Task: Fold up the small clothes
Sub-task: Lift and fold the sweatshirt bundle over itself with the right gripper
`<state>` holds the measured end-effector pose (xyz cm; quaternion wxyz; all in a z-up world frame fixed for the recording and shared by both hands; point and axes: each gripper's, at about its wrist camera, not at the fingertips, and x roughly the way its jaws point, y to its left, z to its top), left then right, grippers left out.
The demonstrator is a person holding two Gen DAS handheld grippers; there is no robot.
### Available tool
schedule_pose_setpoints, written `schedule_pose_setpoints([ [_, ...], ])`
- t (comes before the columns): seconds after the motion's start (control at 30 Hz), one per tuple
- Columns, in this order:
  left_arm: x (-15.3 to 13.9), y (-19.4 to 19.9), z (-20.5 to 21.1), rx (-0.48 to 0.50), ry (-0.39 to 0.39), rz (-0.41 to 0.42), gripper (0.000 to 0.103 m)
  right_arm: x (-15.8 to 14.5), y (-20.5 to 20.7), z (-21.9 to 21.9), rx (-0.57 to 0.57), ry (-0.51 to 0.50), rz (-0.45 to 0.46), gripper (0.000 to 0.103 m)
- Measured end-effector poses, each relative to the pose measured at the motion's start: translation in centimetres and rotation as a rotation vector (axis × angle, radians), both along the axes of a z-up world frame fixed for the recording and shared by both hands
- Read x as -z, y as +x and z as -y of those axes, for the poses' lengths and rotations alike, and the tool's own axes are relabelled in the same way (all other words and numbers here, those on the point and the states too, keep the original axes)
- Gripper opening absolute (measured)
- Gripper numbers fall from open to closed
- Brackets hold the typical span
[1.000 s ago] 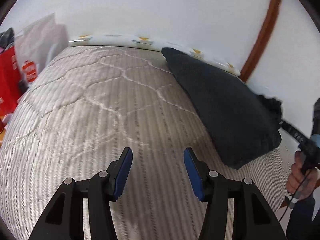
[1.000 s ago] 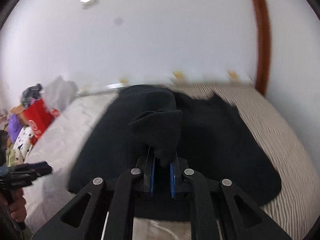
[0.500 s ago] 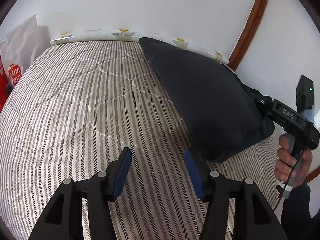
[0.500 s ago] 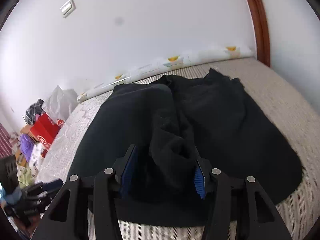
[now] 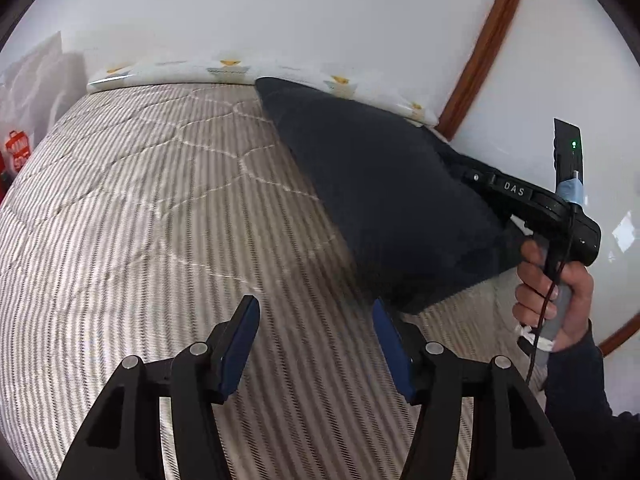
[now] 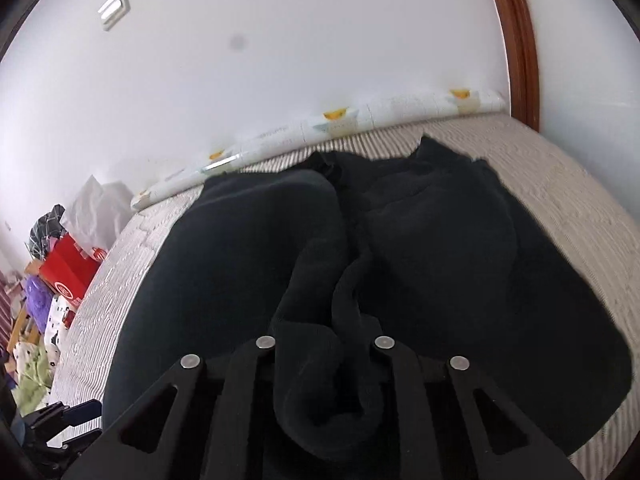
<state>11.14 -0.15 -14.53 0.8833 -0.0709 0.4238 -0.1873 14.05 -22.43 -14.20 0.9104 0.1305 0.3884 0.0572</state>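
- Dark garment (image 6: 420, 248) lies spread over the striped mattress (image 5: 152, 216), toward its far right corner, by the wall and the wooden door frame (image 5: 484, 48); a bunched fold of it runs back into the right gripper (image 6: 326, 364).
- Right gripper's jaws have just been closing; they now sit nearly together, pinching that fold, with its pads hidden by cloth.
- Left gripper (image 5: 314, 344) hangs about half open over bare mattress beside the garment's near left corner, holding nothing; its jaws have just been opening a little further.
- Judging by this, the fold is only starting: one edge is gripped and the other side is still to be taken. Next, the left gripper would need to reach the near corner and close on it without dragging the cloth.
- Compared with half a second ago, the right jaws stood wide around the bunch; now they clamp it. In the left view the garment's corner sits closer to its right finger.
- Bags and clothes (image 6: 60, 272) pile beyond the mattress's left edge.
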Motion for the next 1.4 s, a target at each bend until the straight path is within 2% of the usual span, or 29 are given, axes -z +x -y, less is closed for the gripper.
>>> schedule_pose_setpoints([
  [0.07,-0.2,-0.2,0.8,0.028,-0.002,0.013,0.060,-1.1,-0.6,1.2,0.004,0.000,0.036,0.014],
  [0.27,-0.1,-0.1,5.1,0.140,0.016,0.014,0.060,-2.7,-2.1,5.1,0.092,-0.015,0.069,0.013],
  [0.47,0.4,0.9,9.0,0.177,0.044,0.015,0.060,-3.1,-3.8,8.9,0.163,-0.040,0.090,0.013],
  [0.57,0.7,1.5,10.5,0.186,0.062,0.024,0.060,-2.7,-4.4,10.2,0.177,-0.065,0.087,0.013],
  [0.7,1.0,2.3,11.6,0.171,0.065,0.024,0.060,-0.9,-4.8,11.4,0.170,-0.042,0.034,0.014],
  [0.8,0.8,2.9,11.9,0.146,0.088,0.048,0.048,0.8,-4.3,11.2,0.167,-0.069,-0.017,0.016],
  [0.83,0.8,3.0,11.5,0.126,0.107,0.054,0.037,1.3,-4.0,11.1,0.168,-0.070,-0.039,0.016],
  [0.87,0.8,3.2,11.3,0.111,0.107,0.052,0.032,1.9,-3.6,11.1,0.174,-0.060,-0.065,0.018],
  [0.97,0.7,3.7,9.8,0.092,0.035,0.033,0.022,2.2,-2.9,10.9,0.185,-0.058,-0.069,0.017],
  [1.07,0.2,3.6,8.7,0.071,0.019,0.055,0.019,2.7,-2.3,10.3,0.184,-0.050,-0.081,0.015],
  [1.17,-0.3,3.3,7.4,0.032,0.013,0.073,0.017,2.5,-1.5,8.7,0.159,-0.093,-0.083,0.014],
  [1.27,-0.7,3.1,5.2,0.000,-0.011,0.078,0.016,2.6,-0.7,7.2,0.129,-0.084,-0.090,0.014],
  [1.4,-1.2,2.5,2.4,-0.043,-0.006,0.086,0.016,2.6,0.3,4.4,0.093,-0.072,-0.102,0.014],
])
